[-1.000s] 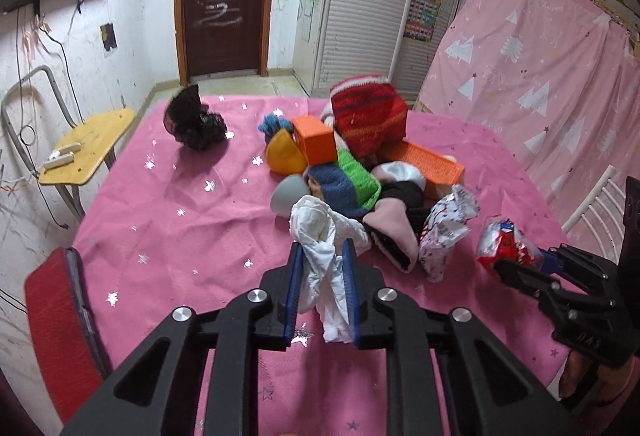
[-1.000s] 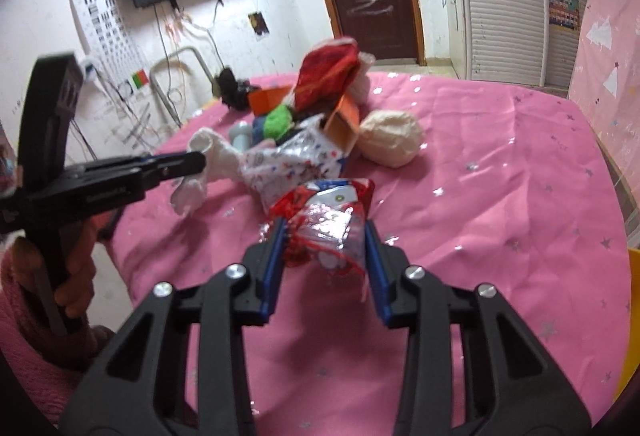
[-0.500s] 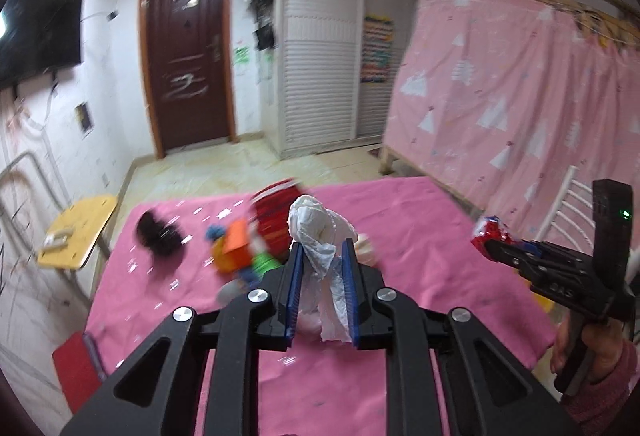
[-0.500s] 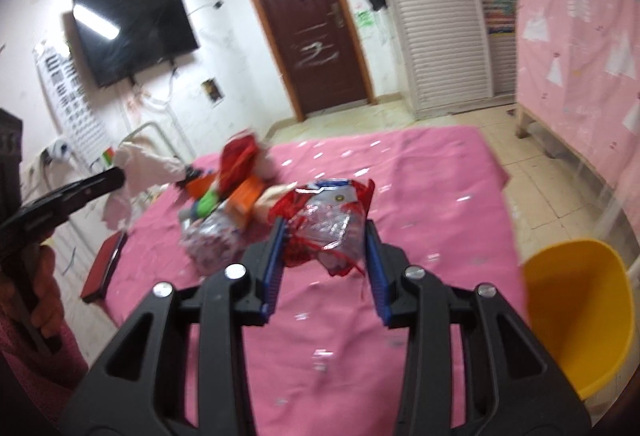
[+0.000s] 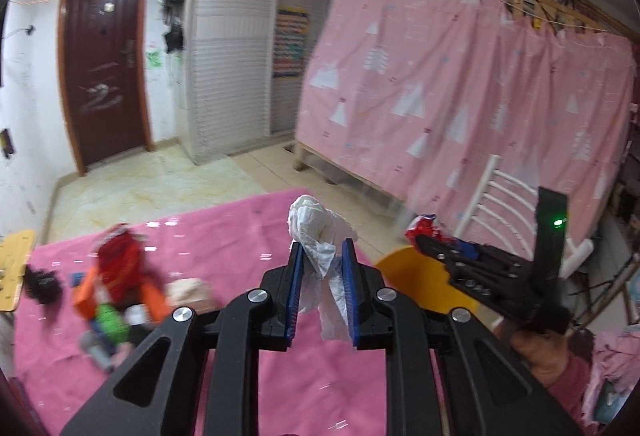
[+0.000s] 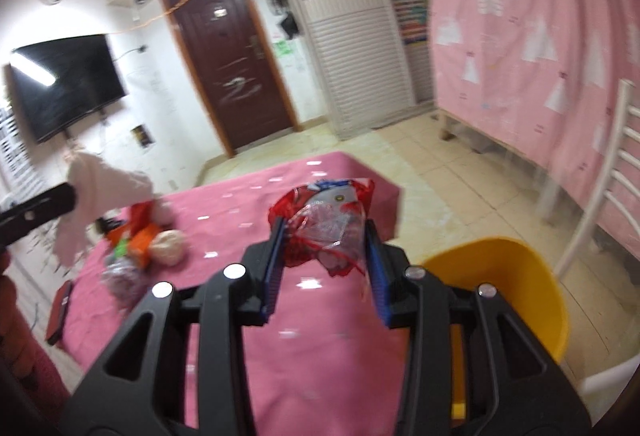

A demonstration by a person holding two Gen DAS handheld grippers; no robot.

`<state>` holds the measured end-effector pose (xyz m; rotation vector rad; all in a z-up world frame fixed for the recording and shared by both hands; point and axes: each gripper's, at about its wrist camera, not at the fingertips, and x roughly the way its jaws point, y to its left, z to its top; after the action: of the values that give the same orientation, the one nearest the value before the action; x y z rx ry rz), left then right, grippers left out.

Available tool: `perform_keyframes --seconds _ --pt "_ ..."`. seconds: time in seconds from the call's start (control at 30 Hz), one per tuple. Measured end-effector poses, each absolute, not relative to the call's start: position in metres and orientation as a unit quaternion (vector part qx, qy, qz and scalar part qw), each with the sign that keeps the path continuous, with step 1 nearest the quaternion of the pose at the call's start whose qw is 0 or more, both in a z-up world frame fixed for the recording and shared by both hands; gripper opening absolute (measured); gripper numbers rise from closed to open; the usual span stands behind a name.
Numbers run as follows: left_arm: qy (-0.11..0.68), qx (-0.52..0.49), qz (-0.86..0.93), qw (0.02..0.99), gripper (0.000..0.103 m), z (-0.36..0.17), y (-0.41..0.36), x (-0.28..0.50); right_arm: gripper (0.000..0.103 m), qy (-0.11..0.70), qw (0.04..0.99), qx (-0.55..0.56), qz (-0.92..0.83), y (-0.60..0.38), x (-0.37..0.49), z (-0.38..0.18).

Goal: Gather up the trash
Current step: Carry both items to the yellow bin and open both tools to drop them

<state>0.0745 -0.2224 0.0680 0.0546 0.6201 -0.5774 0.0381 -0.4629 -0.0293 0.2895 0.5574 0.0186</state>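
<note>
Room: pink patterned curtain (image 5: pixel 460 83) on the right, brown door (image 6: pixel 236 55) at the back, a wall TV (image 6: pixel 64 83) on the left; both views are smeared by motion.
Table: pink starred cloth (image 5: pixel 224 228); a second ago it filled both views from close up, and now it sits lower and further off, with tiled floor showing beyond its far edge.
Yellow bin (image 6: pixel 516 296): just past the table's right edge, beside a white chair (image 6: pixel 624 171). It was out of sight a second ago, came into the right wrist view half a second ago, and is now larger and nearer there.
Leftover pile (image 5: pixel 120 288): red, orange and green items plus a patterned bag remain on the table, now well behind both hands.
Left tool (image 5: pixel 322 290): clenched on a crumpled white tissue (image 5: pixel 320 236), which sticks up above the blue pads and hangs below them, carried in the air over the table.
Right tool (image 6: pixel 324 264): clamped on a red and clear snack wrapper (image 6: pixel 324 220), likewise airborne, close to the bin's rim.
Change: both hands have lifted off the pile and swung right toward the bin, each grip unchanged.
Meaning: pick-up looks finished for these two pieces; I judge the drop into the bin comes next, then a return for the remainder.
</note>
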Motion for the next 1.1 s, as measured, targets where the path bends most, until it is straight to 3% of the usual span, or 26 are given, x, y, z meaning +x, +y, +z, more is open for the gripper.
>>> perform_keyframes --seconds 0.23,0.3,0.37,0.7,0.8,0.87,0.93,1.1 --pt "0.357 0.022 -0.339 0.87 0.011 0.038 -0.304 0.095 0.04 0.295 0.94 0.17 -0.036 -0.508 0.046 -0.051" --pt "0.377 0.026 -0.348 0.858 0.011 0.024 -0.326 0.101 0.049 0.3 0.936 0.18 -0.047 -0.519 0.046 -0.056" --pt "0.397 0.026 -0.356 0.845 0.011 0.01 -0.35 0.106 0.067 0.301 0.934 0.187 -0.054 -0.526 0.044 -0.059" --pt "0.451 0.048 -0.374 0.809 0.012 -0.04 -0.423 0.117 0.075 0.261 0.925 0.262 -0.09 -0.578 0.02 -0.061" --pt "0.464 0.047 -0.377 0.8 0.029 -0.046 -0.435 0.117 0.075 0.249 0.923 0.279 -0.089 -0.585 0.015 -0.06" --pt "0.468 0.044 -0.376 0.799 0.051 -0.047 -0.438 0.116 0.075 0.242 0.924 0.285 -0.086 -0.587 0.014 -0.058" --pt "0.468 0.04 -0.374 0.799 0.057 -0.047 -0.438 0.116 0.075 0.238 0.924 0.287 -0.085 -0.589 0.014 -0.056" --pt "0.467 0.031 -0.368 0.803 0.059 -0.042 -0.429 0.116 0.079 0.235 0.925 0.287 -0.077 -0.583 0.015 -0.053"
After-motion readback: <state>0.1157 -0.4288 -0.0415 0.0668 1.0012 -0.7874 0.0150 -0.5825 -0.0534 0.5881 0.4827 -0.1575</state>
